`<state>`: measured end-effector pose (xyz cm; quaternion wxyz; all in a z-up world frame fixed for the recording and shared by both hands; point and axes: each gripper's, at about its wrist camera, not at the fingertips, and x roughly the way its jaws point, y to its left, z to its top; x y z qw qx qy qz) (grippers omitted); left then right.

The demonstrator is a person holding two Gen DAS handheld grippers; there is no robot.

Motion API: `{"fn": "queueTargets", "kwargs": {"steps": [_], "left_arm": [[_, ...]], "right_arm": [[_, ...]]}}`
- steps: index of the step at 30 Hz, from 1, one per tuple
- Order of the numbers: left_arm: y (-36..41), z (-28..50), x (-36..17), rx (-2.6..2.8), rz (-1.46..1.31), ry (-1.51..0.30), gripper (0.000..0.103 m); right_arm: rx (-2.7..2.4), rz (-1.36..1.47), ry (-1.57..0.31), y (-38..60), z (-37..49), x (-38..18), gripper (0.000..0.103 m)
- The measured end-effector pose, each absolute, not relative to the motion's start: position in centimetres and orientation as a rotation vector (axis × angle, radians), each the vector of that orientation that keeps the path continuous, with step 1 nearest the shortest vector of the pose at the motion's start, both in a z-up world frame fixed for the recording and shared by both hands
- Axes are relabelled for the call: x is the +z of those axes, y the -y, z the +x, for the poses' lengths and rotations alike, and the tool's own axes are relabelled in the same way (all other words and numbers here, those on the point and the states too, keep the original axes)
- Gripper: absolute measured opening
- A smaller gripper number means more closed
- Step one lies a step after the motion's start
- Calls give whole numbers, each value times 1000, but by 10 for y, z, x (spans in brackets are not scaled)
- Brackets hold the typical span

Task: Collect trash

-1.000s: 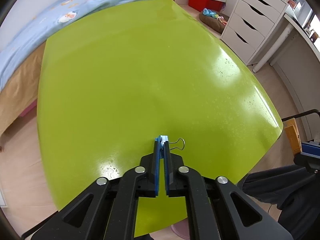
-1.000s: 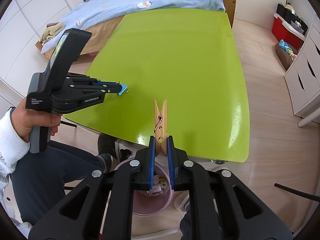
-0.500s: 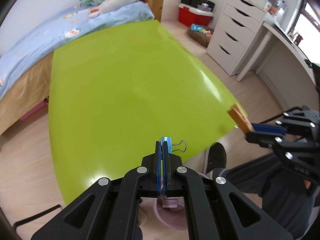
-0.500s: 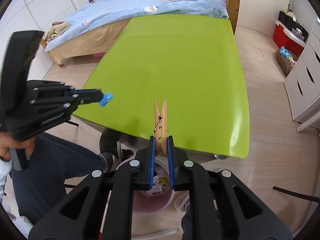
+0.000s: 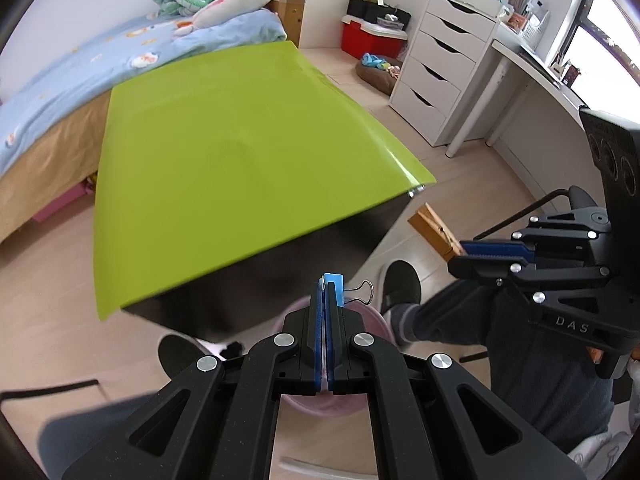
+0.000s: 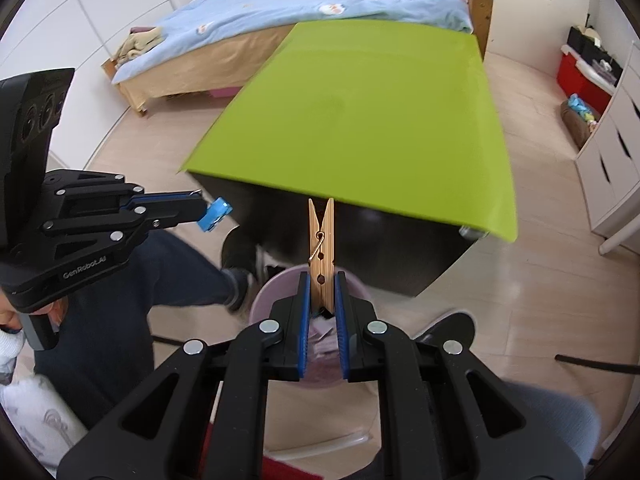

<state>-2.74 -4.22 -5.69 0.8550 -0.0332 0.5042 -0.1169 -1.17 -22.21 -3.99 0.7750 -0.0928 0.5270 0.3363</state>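
Both pieces of trash are lifted clear of the glossy lime-green rectangular surface [image 5: 224,160] and carried in front of its near edge, above the round pale-pink plastic bin [image 6: 280,284] on the floor between the person's feet, which I judge to be where they are meant to be dropped. The left tongs [image 5: 325,300] are pressed almost together, clamped on a small blue binder clip with wire handles [image 5: 334,286]; the clip's body sticks out past the fingertips and one wire loop pokes to the right, so the hold is on its flat side. The right tongs [image 6: 322,292] stand a little further apart, clamped on the lower end of a wooden spring clothespin [image 6: 321,236] that stands upright beyond the fingertips, directly over the bin's opening. Paper scraps already lie inside the bin. From each view, the other tongs sit well apart, so both loads look ready to release without colliding.
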Motion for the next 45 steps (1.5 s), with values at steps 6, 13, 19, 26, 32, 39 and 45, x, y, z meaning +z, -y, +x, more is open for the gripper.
{"fn": "queueTargets", "kwargs": {"steps": [6, 13, 19, 26, 32, 39, 45], "left_arm": [[38, -44, -61, -248, -91, -1070, 1], [38, -48, -59, -244, -100, -1063, 1], [39, -50, -59, -255, -97, -1061, 1], [47, -51, -58, -288, -91, -1064, 1], [54, -49, -61, -299, -82, -1078, 9], [49, -47, -63, -259, -119, -1059, 87], [43, -46, -59, -228, -135, -1046, 95]], "right_arm": [[758, -191, -1172, 225, -28, -48, 11], [753, -165, -1192, 223, -22, -53, 58], [711, -109, -1146, 233, -16, -44, 96], [629, -102, -1094, 244, -11, -30, 99], [602, -95, -1079, 250, -8, -22, 100], [582, -89, -1070, 255, -7, -20, 100], [579, -106, -1055, 254, -9, -20, 100]]}}
